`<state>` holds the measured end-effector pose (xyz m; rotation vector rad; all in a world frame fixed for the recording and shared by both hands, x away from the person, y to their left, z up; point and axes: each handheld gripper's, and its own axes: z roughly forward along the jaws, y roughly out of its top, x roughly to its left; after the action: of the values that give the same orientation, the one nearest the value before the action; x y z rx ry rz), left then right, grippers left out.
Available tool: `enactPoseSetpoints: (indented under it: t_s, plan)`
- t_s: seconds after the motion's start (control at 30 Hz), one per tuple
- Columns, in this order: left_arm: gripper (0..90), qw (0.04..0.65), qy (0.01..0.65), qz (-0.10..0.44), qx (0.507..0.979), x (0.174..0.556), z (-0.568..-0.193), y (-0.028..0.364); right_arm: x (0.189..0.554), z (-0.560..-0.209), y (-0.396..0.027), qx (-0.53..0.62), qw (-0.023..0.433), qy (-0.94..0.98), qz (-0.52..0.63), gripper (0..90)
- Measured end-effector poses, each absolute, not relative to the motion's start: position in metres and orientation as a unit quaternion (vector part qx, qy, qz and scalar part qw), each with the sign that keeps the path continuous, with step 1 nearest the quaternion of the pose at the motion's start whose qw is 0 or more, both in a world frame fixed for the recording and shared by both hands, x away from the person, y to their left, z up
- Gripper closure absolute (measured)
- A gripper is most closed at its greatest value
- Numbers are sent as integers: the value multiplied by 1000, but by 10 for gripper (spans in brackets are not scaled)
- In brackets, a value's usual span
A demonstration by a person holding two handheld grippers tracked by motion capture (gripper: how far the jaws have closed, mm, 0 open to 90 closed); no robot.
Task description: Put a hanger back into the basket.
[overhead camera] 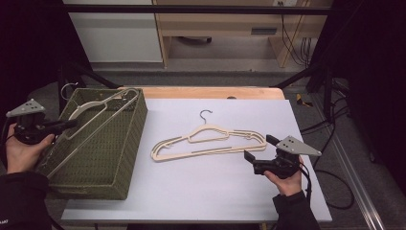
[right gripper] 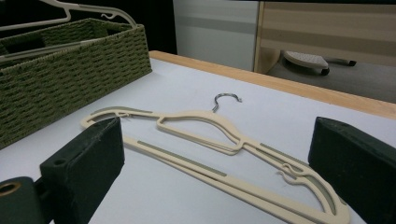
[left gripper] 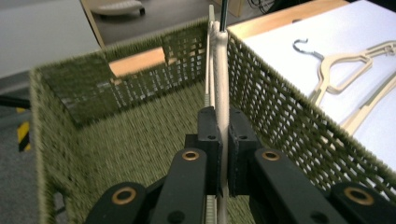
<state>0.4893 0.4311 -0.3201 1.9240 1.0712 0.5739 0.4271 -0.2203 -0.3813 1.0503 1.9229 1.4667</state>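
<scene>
A cream hanger [overhead camera: 103,104] leans tilted inside the green woven basket [overhead camera: 103,158] at the left of the table, its metal hook [overhead camera: 67,89] poking over the basket's far left corner. My left gripper [overhead camera: 72,123] is shut on one arm of that hanger. In the left gripper view the pads [left gripper: 209,128] squeeze the hanger [left gripper: 221,70] above the basket's floor [left gripper: 140,140]. Two more cream hangers [overhead camera: 210,139] lie stacked flat on the white tabletop [overhead camera: 191,191]. Just right of them, my right gripper [overhead camera: 261,147] stands open and holds nothing. In the right gripper view it [right gripper: 219,144] faces those hangers [right gripper: 201,123].
The basket [right gripper: 70,74] takes up the table's left side. A wooden strip [overhead camera: 206,92] runs along the far edge of the table. Beyond it stand a cabinet and a wooden desk [overhead camera: 215,24]. Cables [overhead camera: 335,129] hang off the right side.
</scene>
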Motion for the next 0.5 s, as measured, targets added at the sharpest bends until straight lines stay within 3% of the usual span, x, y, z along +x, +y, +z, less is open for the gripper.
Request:
enactPoseSetpoints:
  t_s: [0.5]
  plan:
    - [852, 411, 451, 174, 773, 501, -366, 425, 428, -384, -216, 384, 246, 712, 533, 42]
